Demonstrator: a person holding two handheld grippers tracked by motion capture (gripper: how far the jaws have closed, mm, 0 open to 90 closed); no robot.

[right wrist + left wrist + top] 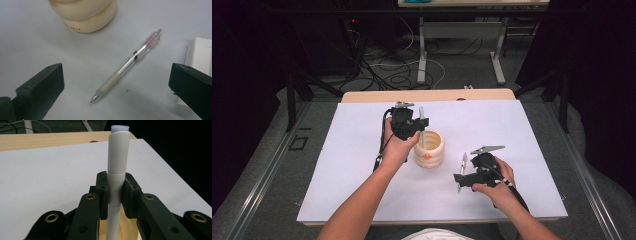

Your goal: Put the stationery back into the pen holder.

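My left gripper point(420, 125) is shut on a white marker point(422, 131) and holds it upright over the cream ribbed cup point(430, 151). In the left gripper view the marker point(117, 165) stands clamped between the jaws of that gripper point(116, 195), its lower end dipping inside the cup's rim point(128, 228). My right gripper point(464, 172) hovers wide open just above a clear retractable pen point(463, 164) lying on the white sheet to the right of the cup. In the right gripper view the pen point(127, 65) lies diagonally between the spread jaws point(115, 82), below the cup point(85, 15).
A white sheet point(362, 150) covers the wooden table point(427, 95). A small white box point(197, 52) lies beside the pen, close to my right gripper's outer jaw. Beyond the table's far edge are cables point(387, 70) and desk legs on the floor.
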